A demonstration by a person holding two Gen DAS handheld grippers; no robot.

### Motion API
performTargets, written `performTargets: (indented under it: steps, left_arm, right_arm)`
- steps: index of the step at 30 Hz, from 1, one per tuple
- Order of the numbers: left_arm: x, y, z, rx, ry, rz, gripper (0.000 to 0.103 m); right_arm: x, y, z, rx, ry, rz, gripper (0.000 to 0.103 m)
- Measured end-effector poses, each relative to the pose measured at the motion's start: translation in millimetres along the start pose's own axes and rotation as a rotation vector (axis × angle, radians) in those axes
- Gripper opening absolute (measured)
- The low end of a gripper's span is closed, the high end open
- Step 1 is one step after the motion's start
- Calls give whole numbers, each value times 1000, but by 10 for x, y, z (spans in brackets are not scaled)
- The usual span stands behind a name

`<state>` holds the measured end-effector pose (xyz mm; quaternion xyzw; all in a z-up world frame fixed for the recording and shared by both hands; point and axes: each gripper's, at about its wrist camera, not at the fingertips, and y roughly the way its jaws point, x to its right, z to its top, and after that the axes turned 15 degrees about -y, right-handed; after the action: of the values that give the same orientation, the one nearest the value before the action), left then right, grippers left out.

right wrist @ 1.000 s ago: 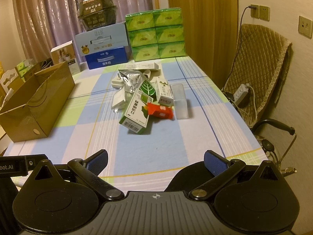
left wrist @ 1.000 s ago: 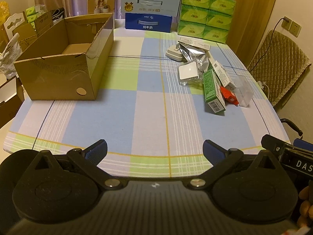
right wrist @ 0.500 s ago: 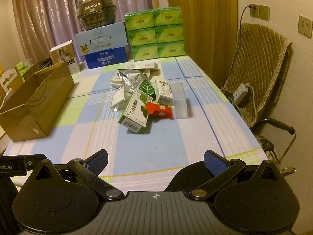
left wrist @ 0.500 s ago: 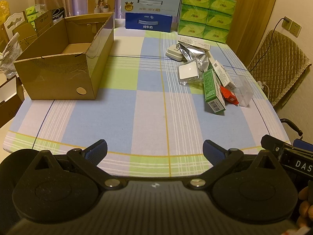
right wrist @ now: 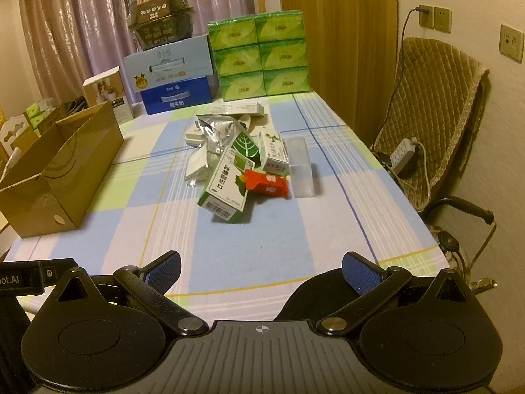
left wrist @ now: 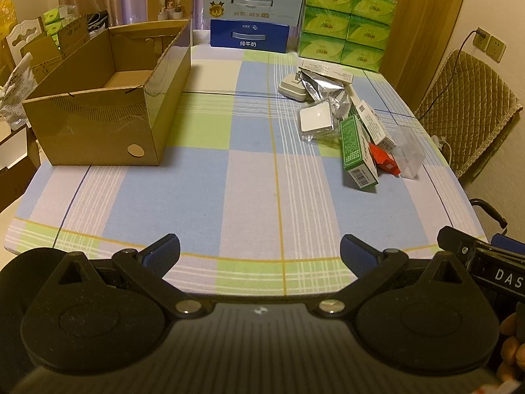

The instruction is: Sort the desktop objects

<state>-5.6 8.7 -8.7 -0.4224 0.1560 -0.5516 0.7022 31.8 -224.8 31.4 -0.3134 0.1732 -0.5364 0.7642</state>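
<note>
A pile of small items lies right of the table's middle: a green-and-white medicine box (right wrist: 226, 185) (left wrist: 357, 151), a red packet (right wrist: 266, 182) (left wrist: 384, 162), a clear plastic case (right wrist: 300, 167) (left wrist: 408, 151), silver foil pouches (right wrist: 216, 129) (left wrist: 323, 83), a white charger (left wrist: 290, 87) and more small boxes. An open, bare cardboard box (left wrist: 108, 98) (right wrist: 59, 170) stands at the left. My left gripper (left wrist: 260, 254) hangs open over the table's near edge. My right gripper (right wrist: 261, 271) is also open at the near edge, short of the pile. Neither holds anything.
Stacked green tissue packs (right wrist: 261, 54), blue milk cartons (left wrist: 251, 16) and a dark container (right wrist: 160, 18) line the far edge. A padded chair (right wrist: 433, 108) with a power strip stands right of the table. A checked cloth (left wrist: 197, 190) covers the table. Cartons crowd the floor at left.
None of the objects moved. Both grippers stay open and have only drifted slightly.
</note>
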Motion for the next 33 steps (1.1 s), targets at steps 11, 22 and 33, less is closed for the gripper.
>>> performTargets:
  steps: [11, 22, 33]
  left_arm:
    - [2, 3, 0, -4, -5, 0, 102]
    - [19, 5, 41, 7, 2, -15, 102]
    - [240, 162, 199, 57, 138, -27, 102]
  right_arm:
    - [20, -4, -15, -2, 4, -1, 101]
    - [53, 15, 39, 6, -2, -18, 101]
    - [244, 84, 270, 56, -23, -32, 101]
